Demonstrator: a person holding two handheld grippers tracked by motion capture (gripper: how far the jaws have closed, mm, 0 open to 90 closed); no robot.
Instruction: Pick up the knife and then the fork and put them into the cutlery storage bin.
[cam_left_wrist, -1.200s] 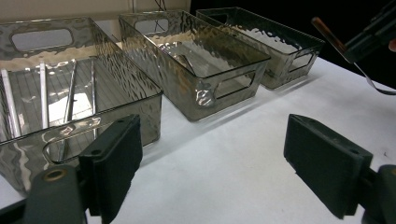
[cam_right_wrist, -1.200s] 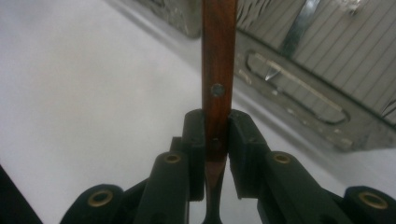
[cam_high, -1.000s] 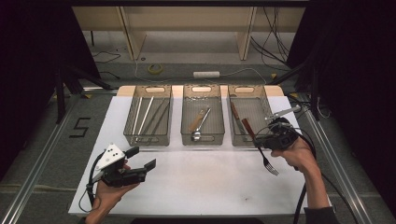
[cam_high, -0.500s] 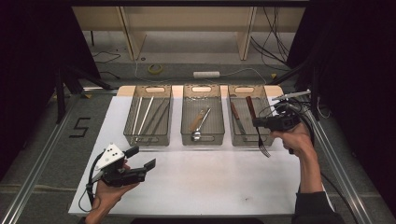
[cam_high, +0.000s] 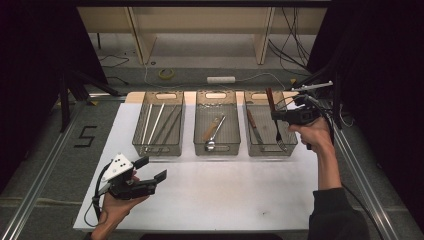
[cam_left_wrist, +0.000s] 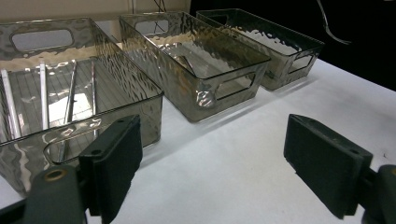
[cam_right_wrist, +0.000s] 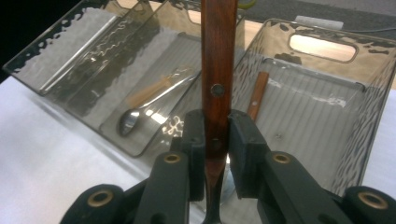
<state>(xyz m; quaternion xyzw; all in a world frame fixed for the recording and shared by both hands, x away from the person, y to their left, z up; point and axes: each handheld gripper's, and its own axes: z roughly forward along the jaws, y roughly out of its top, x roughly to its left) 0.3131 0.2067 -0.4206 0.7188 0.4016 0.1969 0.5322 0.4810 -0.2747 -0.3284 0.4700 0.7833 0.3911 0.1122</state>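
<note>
Only writing I can spot is a black "5" (cam_high: 86, 136) marked on the grey floor strip left of the white table (cam_high: 225, 190), nothing else readable, no brand on the bins or tools. The fork (cam_high: 278, 127) is in the right gripper (cam_high: 274, 115), jaws clamped on its dark reddish wooden handle with two rivets, and it hangs over the right bin (cam_high: 268, 126), tines pointing down toward the near end. In the right gripper view the handle (cam_right_wrist: 217, 70) runs straight up out of the top of the frame and the metal neck drops out of sight behind the jaws, so the tines are cut off there. The wavy plastic of the bins blurs things: the left bin (cam_high: 159, 125) holds some long thin sticks I can't identify for sure, the middle bin (cam_high: 216, 122) has a spoon (cam_high: 212, 137) and something wooden-handled. A knife-like piece (cam_high: 254, 127) lies in the right bin. The left gripper (cam_high: 150, 170) sits low over the table with jaws wide apart, nothing between them.
</note>
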